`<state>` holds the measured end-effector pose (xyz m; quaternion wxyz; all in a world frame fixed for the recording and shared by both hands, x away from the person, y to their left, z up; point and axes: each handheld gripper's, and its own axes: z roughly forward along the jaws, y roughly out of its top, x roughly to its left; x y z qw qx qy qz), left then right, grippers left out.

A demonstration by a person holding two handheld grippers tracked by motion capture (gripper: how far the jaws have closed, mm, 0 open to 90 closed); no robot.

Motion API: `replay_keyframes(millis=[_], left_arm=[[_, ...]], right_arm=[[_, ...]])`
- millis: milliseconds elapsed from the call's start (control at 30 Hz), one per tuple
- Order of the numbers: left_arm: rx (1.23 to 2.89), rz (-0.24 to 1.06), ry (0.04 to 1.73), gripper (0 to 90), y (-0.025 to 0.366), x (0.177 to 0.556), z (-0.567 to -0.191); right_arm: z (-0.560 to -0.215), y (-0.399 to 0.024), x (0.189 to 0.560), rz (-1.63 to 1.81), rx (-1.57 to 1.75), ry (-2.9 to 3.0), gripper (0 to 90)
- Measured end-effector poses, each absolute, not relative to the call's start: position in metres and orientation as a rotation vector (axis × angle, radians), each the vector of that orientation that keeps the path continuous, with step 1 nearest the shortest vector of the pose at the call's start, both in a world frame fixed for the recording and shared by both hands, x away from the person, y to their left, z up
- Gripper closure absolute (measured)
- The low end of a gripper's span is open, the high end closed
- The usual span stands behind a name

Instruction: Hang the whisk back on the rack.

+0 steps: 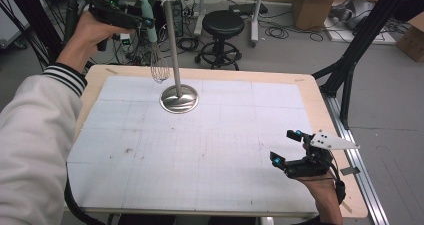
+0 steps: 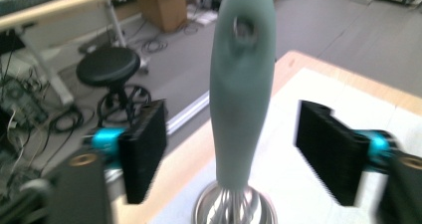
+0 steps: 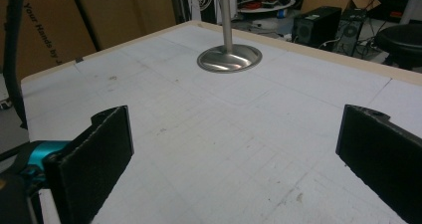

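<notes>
A whisk with a pale teal handle [image 1: 148, 16] and wire loops [image 1: 159, 70] hangs upright beside the pole of a metal stand [image 1: 179, 99] at the table's far side. Metal shows through the hole near the top of the handle [image 2: 242, 84]. My left gripper [image 1: 146, 22] is raised level with the handle. In the left gripper view the handle stands between the jaws of my left gripper [image 2: 231, 149], with a gap on each side, so the gripper is open. My right gripper [image 1: 284, 146] rests low at the table's near right, open, with nothing in it [image 3: 234, 154]. The stand's round base [image 3: 229, 58] lies ahead of it.
The white gridded mat [image 1: 200, 150] covers most of the wooden table [image 1: 312, 92]. A black stool [image 1: 223, 22], cables and cardboard boxes [image 1: 312, 2] are on the floor beyond. A black frame leg [image 1: 350, 60] stands off the table's right edge.
</notes>
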<state>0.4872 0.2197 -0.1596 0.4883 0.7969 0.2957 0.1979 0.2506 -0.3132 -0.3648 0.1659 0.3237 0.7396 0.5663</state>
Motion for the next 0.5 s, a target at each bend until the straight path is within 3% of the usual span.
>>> replay_keyframes(millis=[167,233,500], left_arm=[[1.856,0.489,0.734,12.6,0.231,0.464,-0.154],[1.896,0.508,0.759,7.2,0.234,0.458,-0.154],[1.87,0.56,0.748,1.7,0.242,0.429,-0.155]], right_arm=[[-0.362,-0.313,0.25,1.617,0.92,2.101,0.3],[-0.361,-0.313,0.251,1.626,0.906,2.097,0.3],[-0.357,-0.314,0.251,1.648,0.885,2.089,0.3]])
